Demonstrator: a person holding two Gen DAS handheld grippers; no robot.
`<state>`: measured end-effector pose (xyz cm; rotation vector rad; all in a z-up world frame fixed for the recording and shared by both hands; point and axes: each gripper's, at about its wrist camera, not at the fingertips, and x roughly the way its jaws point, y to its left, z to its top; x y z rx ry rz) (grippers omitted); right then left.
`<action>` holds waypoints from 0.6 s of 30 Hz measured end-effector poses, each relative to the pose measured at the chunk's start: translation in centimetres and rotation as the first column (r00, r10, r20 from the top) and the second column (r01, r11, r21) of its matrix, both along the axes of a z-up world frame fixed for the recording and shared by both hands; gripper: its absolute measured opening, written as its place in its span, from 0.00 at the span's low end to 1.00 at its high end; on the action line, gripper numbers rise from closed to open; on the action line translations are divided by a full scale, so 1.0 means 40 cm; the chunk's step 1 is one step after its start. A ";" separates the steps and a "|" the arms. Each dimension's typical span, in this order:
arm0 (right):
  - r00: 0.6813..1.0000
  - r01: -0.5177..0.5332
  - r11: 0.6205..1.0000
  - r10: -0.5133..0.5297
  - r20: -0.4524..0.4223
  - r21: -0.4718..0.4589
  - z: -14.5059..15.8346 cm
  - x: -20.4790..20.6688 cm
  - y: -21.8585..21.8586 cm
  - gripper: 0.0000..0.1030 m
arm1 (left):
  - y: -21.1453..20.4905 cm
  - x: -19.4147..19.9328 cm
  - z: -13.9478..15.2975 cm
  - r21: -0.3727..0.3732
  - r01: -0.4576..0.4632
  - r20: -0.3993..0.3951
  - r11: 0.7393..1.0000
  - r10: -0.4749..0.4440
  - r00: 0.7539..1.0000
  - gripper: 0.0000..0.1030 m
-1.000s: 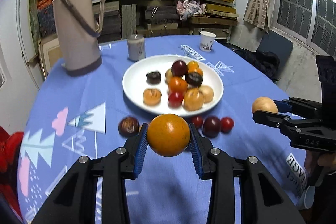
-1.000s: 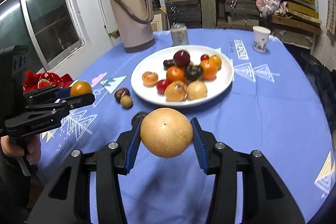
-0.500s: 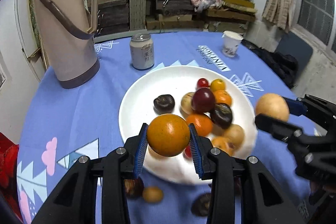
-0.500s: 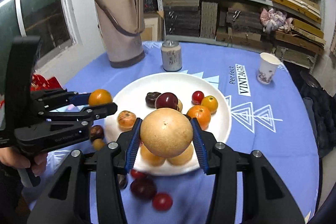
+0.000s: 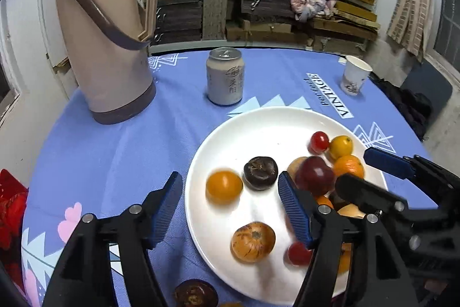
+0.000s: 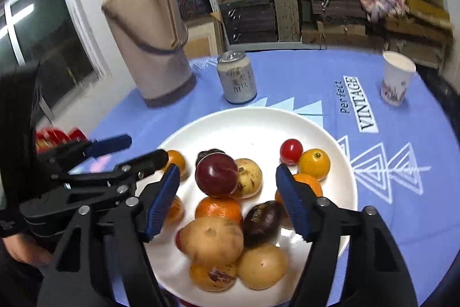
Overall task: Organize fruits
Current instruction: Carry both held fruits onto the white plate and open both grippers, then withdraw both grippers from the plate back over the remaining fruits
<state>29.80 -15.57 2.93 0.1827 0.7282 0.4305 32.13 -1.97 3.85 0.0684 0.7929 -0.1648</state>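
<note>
Half a second ago each of my grippers was clamped on a fruit above the plate; now both are empty. My left gripper [image 5: 230, 200] has its fingers spread wide, and the orange [image 5: 224, 186] it carried sits on the white plate [image 5: 230, 134], slightly blurred, so I judge it may not have settled yet. It lies just beside a dark brown fruit [image 5: 260, 172]. My right gripper [image 6: 227, 200] is spread wide too, and the pale round fruit [image 6: 212, 240] I take to be the one it was holding rests on the heap at the near side of the plate [image 6: 244, 123]. So two more fruits are on the plate.

The left view shows what the right one hides: a dark fruit [image 5: 195, 294] on the blue cloth [image 5: 100, 151] just outside the near rim, with a sliver of something orange beside it at the frame edge. I judge those are left to collect. The right view instead shows the heap properly: a dark red plum [image 6: 216, 177] perched on top, an orange [image 6: 219, 209] under it, and a small red tomato [image 6: 291, 150] touching a yellow fruit [image 6: 314, 164].
</note>
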 end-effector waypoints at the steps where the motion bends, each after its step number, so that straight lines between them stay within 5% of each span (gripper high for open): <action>1: 1.000 0.004 1.000 -0.004 0.001 -0.001 0.001 -0.008 -0.004 0.66 | 0.000 -0.005 0.002 0.009 0.007 0.000 1.000 -0.007 1.000 0.68; 18: 0.999 0.043 0.998 -0.042 -0.007 0.055 0.003 -0.239 -0.107 0.79 | 0.032 -0.173 -0.004 0.001 0.018 -0.017 1.000 -0.018 1.000 0.71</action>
